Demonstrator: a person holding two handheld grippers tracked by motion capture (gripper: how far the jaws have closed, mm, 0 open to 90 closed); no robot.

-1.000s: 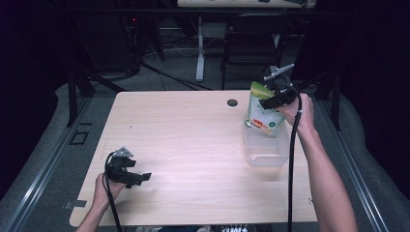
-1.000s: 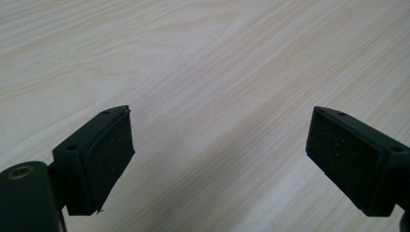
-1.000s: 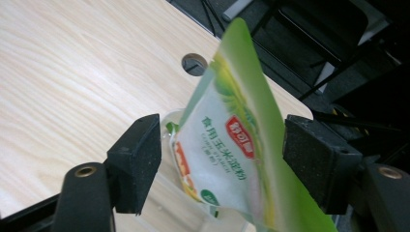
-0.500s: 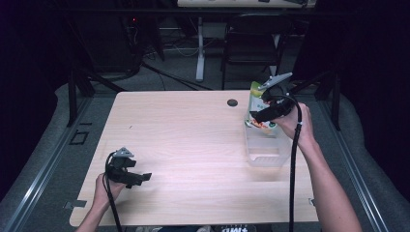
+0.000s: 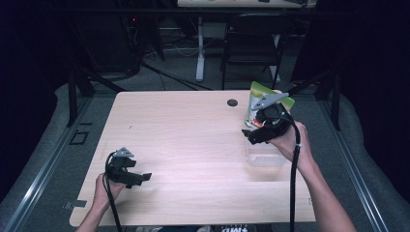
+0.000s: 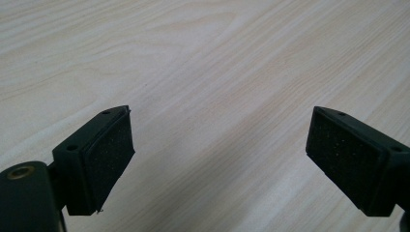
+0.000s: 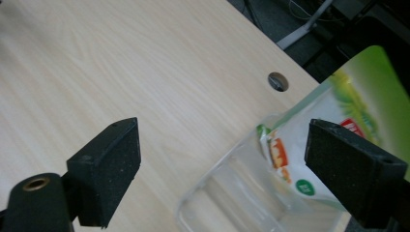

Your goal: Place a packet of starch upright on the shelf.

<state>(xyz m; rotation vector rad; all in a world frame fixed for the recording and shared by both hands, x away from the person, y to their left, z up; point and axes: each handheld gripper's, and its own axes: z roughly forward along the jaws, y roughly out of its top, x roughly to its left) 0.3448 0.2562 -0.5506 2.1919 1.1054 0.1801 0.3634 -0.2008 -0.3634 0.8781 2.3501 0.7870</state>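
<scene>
Overhead light falling evenly on table (image 5: 193, 135), surroundings sinking into near black. Soft shadows lying under hands in high view. High view looking slightly soft and grainy. Gripper views staying bright, wood grain sharp; clear container (image 7: 232, 193) giving faint glare, near jaw edges blurring slightly.

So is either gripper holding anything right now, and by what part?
Nothing is held. The right gripper, jaws open, has just let go above the clear container with the green pouch standing in it; the left gripper is open too.
</scene>
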